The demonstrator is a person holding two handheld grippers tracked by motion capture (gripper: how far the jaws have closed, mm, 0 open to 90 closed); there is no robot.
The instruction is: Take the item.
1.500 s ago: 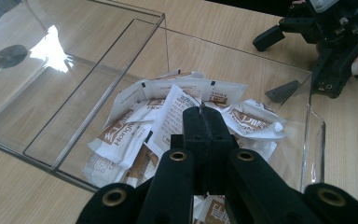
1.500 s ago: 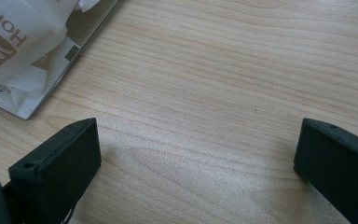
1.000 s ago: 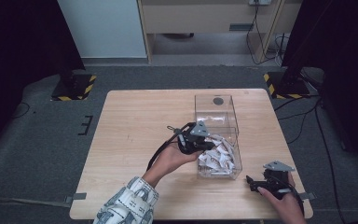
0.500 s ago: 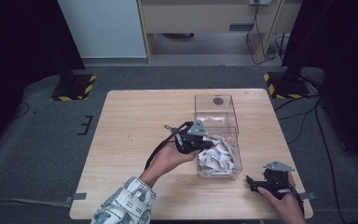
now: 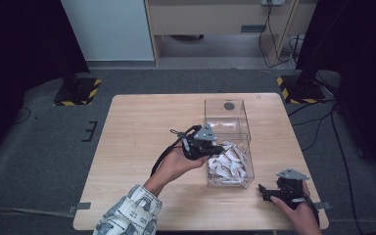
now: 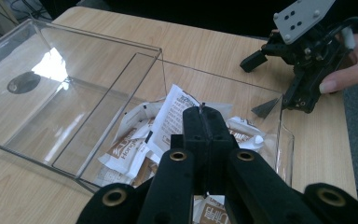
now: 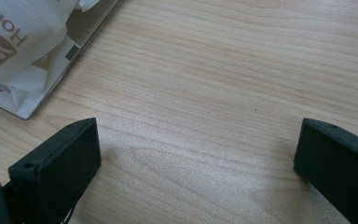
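A clear plastic box (image 5: 215,108) stands right of the table's middle, and its near end holds a heap of white and brown packets (image 5: 228,165). My left gripper (image 5: 219,149) reaches over the box's left wall above the heap. Its jaws are pressed together (image 6: 203,111), with what looks like the thin edge of an upright white packet (image 6: 175,114) pinched at their tips. My right gripper (image 5: 267,191) rests at the table's front right corner, held by a hand. There its jaws stand wide apart over bare wood (image 7: 196,140), with nothing between them.
The box's far half (image 6: 51,88) holds no packets and shows a dark round spot (image 5: 229,105). The wooden table (image 5: 142,132) runs out to the left of the box. Black stands with striped bases (image 5: 76,90) flank the table's far side.
The left gripper has edged slightly to the left above the packets. The right gripper has stayed where it was.
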